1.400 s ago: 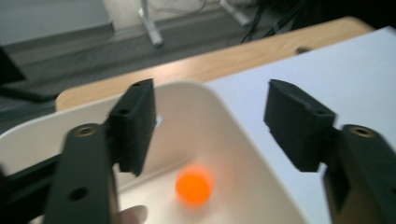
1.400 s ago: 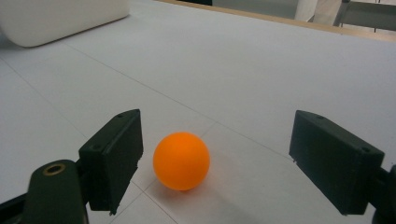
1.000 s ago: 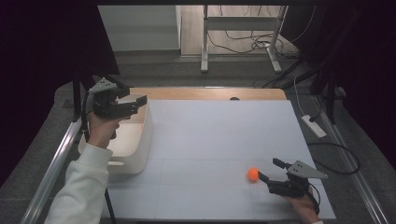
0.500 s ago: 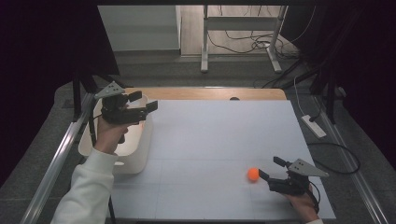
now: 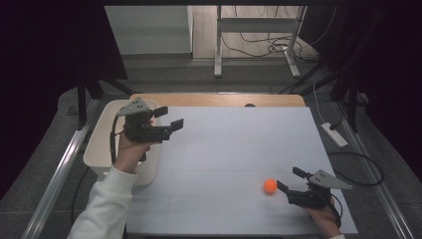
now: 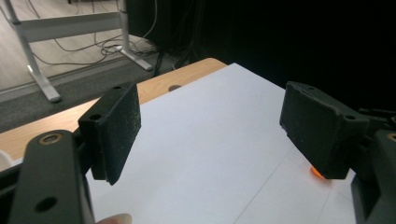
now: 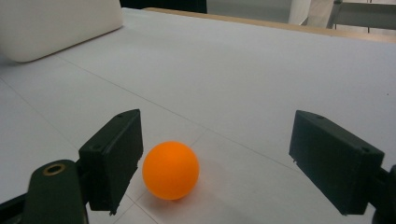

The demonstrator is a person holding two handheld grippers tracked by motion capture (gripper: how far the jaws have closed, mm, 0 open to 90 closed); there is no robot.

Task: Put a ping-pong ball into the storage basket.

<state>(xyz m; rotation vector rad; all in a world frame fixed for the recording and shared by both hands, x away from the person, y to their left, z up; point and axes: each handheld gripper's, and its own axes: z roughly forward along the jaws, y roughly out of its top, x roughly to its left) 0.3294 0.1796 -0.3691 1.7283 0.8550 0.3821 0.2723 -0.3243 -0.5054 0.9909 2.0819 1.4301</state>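
Since the earlier frames my left gripper (image 5: 169,125) has swung off the white bin (image 5: 99,149) toward the middle of the tabletop (image 5: 234,144) and dropped a little, while my right gripper (image 5: 289,179) has kept its place beside the orange ball (image 5: 270,185).

From the high view I see the left fingers spread with nothing between them, held above the tabletop just past the bin's inner wall. The ball lies well apart from them, across the white sheet toward the near right corner. The right fingers are also spread, low over the sheet, with the ball just off their tips and not yet between them. All the sheet between the two grippers is bare. The right hand (image 5: 326,219) sits near the tabletop's near edge and right edge.

Through the left gripper view, my two black fingers (image 6: 114,130) stand wide apart and empty. The ball (image 6: 317,172) shows as a sliver of orange low down, mostly hidden behind the right-hand finger, far beyond the tips. Ahead of the fingers I have open white sheet, then the wooden strip (image 6: 154,88) of the tabletop's far edge.

Through the right gripper view, the fingers (image 7: 112,156) are open and grip nothing. The ball (image 7: 171,170) rests on the sheet just ahead of the tips, close beside the left-hand finger; I cannot tell whether it touches it. A wide gap remains between the ball and the right-hand finger. Beyond the fingers the bin (image 7: 56,25) stands at far left, with clear sheet up to the far edge.
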